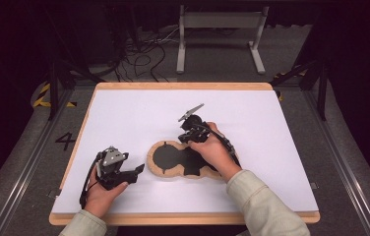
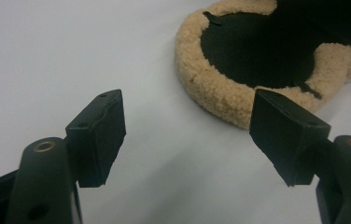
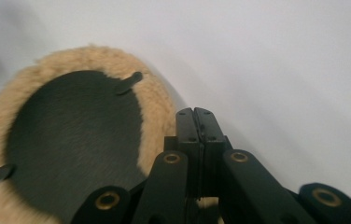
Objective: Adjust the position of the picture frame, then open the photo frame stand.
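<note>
The thing on the white table [image 1: 124, 113] is a flat pair of fleecy earmuffs [image 1: 170, 160] — two round tan pads with black centres, joined side by side. It lies just below the middle of the table, its long axis running roughly from nine o'clock to three o'clock, tipped a little toward four.

The right gripper [image 1: 193, 132] sits at about one o'clock from the left pad, right over the join between the two pads, with the person's hand covering much of the right pad. In the right gripper view its jaws are pressed flat together [image 3: 196, 122], and a tuft of tan fleece shows low between the linkage arms; whether they have pinched the rim I cannot tell for sure, though it looks likely.

The left gripper [image 1: 138, 170] rests at about eight o'clock from the earmuffs, its tips pointing toward three o'clock, at the left pad's lower edge — near, but apart. In the left gripper view its jaws stand wide with nothing between them [image 2: 187, 140], and the fleecy rim [image 2: 211, 88] lies ahead at about one o'clock.

So the free end of the long axis faces the open left gripper. I'd judge that side is the one to be taken next, while the right holds the middle.
</note>
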Tool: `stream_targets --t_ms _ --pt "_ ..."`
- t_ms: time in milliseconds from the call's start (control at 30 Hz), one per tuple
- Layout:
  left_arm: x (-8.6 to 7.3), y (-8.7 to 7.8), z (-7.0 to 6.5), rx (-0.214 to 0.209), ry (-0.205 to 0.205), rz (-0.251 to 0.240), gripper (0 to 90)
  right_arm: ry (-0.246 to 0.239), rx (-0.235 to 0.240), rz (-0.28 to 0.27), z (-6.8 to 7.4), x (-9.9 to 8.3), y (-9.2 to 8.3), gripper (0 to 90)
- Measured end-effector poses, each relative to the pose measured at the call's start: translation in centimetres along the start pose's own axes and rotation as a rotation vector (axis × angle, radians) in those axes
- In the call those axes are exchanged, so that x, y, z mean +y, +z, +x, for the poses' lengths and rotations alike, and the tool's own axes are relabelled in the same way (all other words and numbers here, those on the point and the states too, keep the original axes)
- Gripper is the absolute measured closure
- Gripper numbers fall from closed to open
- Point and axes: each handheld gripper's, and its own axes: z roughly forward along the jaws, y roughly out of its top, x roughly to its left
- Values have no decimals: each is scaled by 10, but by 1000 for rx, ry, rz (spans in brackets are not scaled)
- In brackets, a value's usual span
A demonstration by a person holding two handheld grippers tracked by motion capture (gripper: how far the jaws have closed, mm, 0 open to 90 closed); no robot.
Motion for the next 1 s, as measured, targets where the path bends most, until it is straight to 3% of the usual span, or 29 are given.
stream_targets --t_ms 100,167,367,567,700,833,1000 --pt "2 1 0 -4 -1 6 278 -12 5 -21 3 -4 -15 900" --pt "3 3 1 -8 -4 2 277 -35 12 -49 7 -11 -35 900" --pt "6 4 1 -11 -3 0 277 -50 19 -89 13 -26 -57 880" --pt "7 5 1 -11 1 2 277 -104 20 -95 27 -40 -71 879" --pt "7 4 1 -15 -2 0 281 -114 68 -116 38 -51 -78 872" --pt "7 3 0 -8 0 5 283 -145 77 -110 50 -61 -83 865" --pt "6 1 1 -3 1 8 283 -133 106 -141 56 -75 -89 865"
